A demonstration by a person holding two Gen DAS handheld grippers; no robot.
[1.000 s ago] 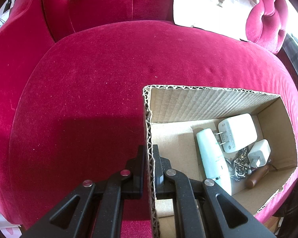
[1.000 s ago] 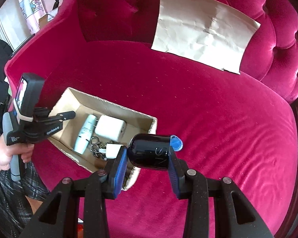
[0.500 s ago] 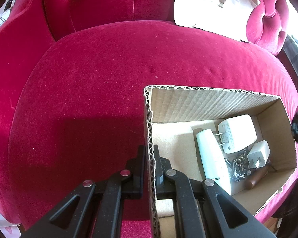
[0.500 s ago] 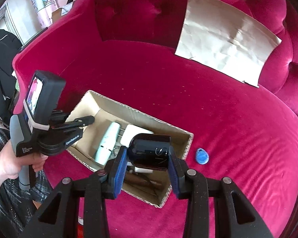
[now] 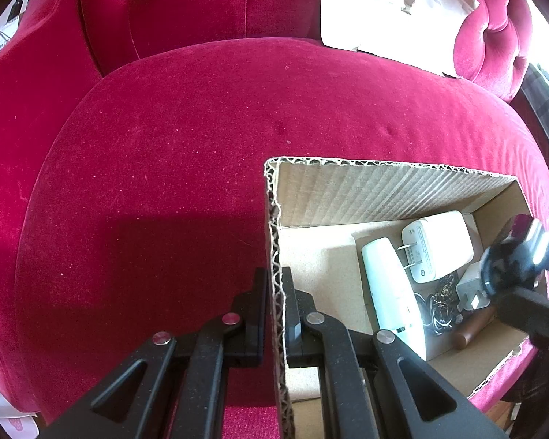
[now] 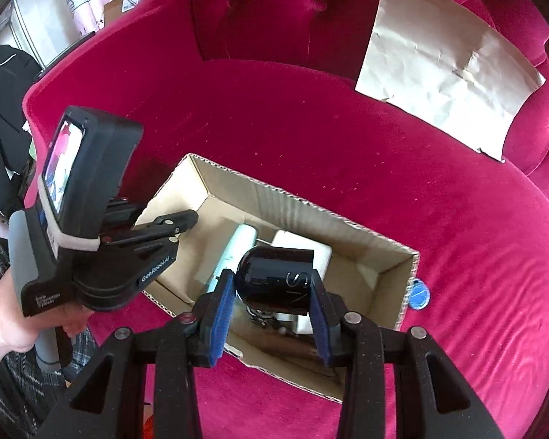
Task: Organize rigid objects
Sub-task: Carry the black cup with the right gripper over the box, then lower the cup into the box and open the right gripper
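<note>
two grippers: both clamped on something
left gripper (image 5: 274, 289): jaws pinched onto the near short wall of the cardboard box (image 5: 395, 190), one finger inside, one outside
right gripper (image 6: 272, 298): blue-padded fingers closed on a glossy black cylinder (image 6: 276, 278), held over the open box
cardboard box: sits on the red velvet sofa (image 6: 347, 139) seat, top open
inside the box: a pale tube-shaped device (image 5: 388, 289), a large white plug adapter (image 5: 435, 245) beside it, a smaller white charger (image 5: 472, 289), a tangle of keys (image 5: 439, 300) and a brown wooden handle (image 5: 472, 329)
blue tag (image 6: 419, 295): on the sofa just outside the box's far short wall
crumpled paper sheet (image 6: 446, 62): leaning on the sofa back, well apart from the box
</note>
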